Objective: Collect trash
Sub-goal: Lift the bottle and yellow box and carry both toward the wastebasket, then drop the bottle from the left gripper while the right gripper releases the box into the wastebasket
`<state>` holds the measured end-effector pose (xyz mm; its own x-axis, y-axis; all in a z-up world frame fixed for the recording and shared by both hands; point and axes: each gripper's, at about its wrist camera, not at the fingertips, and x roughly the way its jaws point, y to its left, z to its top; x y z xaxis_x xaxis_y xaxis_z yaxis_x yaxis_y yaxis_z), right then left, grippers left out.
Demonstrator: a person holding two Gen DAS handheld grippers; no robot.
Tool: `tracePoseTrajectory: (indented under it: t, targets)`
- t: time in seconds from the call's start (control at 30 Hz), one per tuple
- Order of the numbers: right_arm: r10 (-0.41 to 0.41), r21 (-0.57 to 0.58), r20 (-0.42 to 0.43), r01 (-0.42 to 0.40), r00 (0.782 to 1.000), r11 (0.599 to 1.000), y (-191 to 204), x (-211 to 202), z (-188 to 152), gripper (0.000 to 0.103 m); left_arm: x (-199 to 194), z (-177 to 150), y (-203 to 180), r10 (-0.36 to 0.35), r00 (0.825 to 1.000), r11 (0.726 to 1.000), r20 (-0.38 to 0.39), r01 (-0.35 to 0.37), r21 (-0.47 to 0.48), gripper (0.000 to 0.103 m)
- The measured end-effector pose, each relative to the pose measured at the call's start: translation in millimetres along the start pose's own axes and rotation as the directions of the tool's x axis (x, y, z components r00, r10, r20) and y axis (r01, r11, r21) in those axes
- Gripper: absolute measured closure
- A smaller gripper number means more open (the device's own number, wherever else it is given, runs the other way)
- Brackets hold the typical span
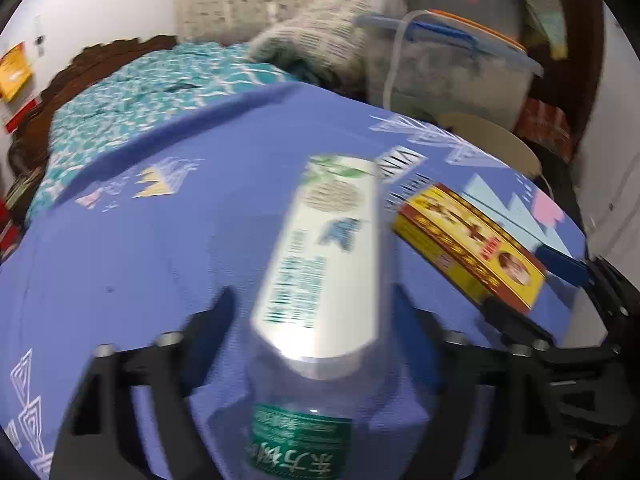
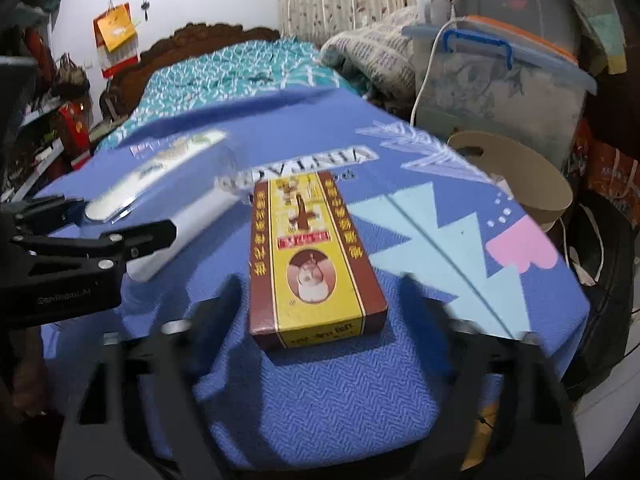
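A clear plastic bottle (image 1: 320, 264) with a white and green label lies on the blue cloth (image 1: 140, 264), pointing away from me. My left gripper (image 1: 312, 300) is open, its fingers on either side of the bottle. A yellow and brown flat box (image 2: 312, 256) lies on the cloth (image 2: 320, 392) right ahead of my right gripper (image 2: 320, 288), which is open with its fingers on either side of the box's near end. The box (image 1: 472, 240) also shows at the right of the left wrist view. The bottle (image 2: 160, 188) and left gripper show at the left of the right wrist view.
The blue cloth covers a raised surface at the foot of a bed with a teal cover (image 2: 224, 68). A clear storage bin (image 2: 500, 92) and a round cardboard tub (image 2: 516, 176) stand beyond the right edge. Cluttered shelves (image 2: 48, 120) are at the left.
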<state>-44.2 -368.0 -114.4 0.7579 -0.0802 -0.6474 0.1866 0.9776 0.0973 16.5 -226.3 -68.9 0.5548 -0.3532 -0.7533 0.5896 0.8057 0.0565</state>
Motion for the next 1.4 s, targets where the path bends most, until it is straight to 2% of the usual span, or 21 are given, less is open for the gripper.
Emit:
tracePoseTrajectory:
  t: [0.1,0.37,0.57,0.7,0.9,1.13,1.2,1.23,1.27,1.3,1.37,1.4]
  targets:
    - [0.004,-0.002,-0.004,-0.004,1.0,1.0,-1.6,3.2,-1.4,0.039,1.8,2.4,-8.4,0.013,1.0,0.999,0.007,-0.014,0.048,0.044]
    - [-0.009,0.13,0.05,0.003,0.999,0.991,-47.8,-2.8,13.3,0.039,18.2,40.0,-18.6,-0.145,0.989,0.989,-0.029,0.146,0.03,0.044]
    - [-0.072,0.246,0.078,0.051,0.994,0.968,-111.9,-0.8,34.1,0.039,40.7,86.5,-59.3,-0.219,0.975,0.97,-0.039,0.221,0.104,0.044]
    - [-0.13,0.319,0.092,0.094,0.987,0.943,-164.5,0.0,52.3,0.039,66.0,127.2,-97.8,-0.3,0.951,0.939,-0.079,0.309,0.148,0.044]
    - [-0.162,0.438,0.073,0.114,0.984,0.892,-245.4,17.1,77.7,0.039,119.3,184.0,-154.2,-0.384,0.909,0.897,-0.159,0.408,0.167,0.044]
    - [-0.182,0.467,0.023,0.15,0.983,0.872,-290.0,54.6,92.1,0.038,183.5,228.1,-188.0,-0.433,0.872,0.878,-0.229,0.466,0.113,0.043]
    - [-0.172,0.47,0.012,0.146,0.985,0.87,-293.4,64.4,96.0,0.033,195.7,233.9,-191.8,-0.438,0.869,0.877,-0.23,0.469,0.105,0.041]
    - [-0.161,0.468,0.006,0.14,0.987,0.873,-295.1,70.4,97.9,0.024,205.5,237.2,-195.3,-0.434,0.87,0.879,-0.236,0.466,0.1,0.041]
    - [-0.152,0.468,-0.003,0.136,0.988,0.873,-294.7,76.0,99.7,0.023,212.2,239.2,-198.2,-0.429,0.869,0.881,-0.246,0.463,0.099,0.031]
    - [-0.151,0.47,-0.001,0.134,0.989,0.872,-294.1,77.4,100.6,0.023,218.1,241.0,-199.3,-0.411,0.876,0.89,-0.253,0.445,0.096,0.021]
    - [-0.162,0.464,0.01,0.139,0.987,0.875,-292.6,75.7,101.4,0.023,218.3,242.0,-195.1,-0.399,0.886,0.9,-0.236,0.428,0.087,0.021]
    - [-0.172,0.468,0.021,0.143,0.985,0.872,-290.9,72.5,100.1,0.023,214.5,241.8,-192.0,-0.411,0.883,0.895,-0.227,0.438,0.082,0.021]
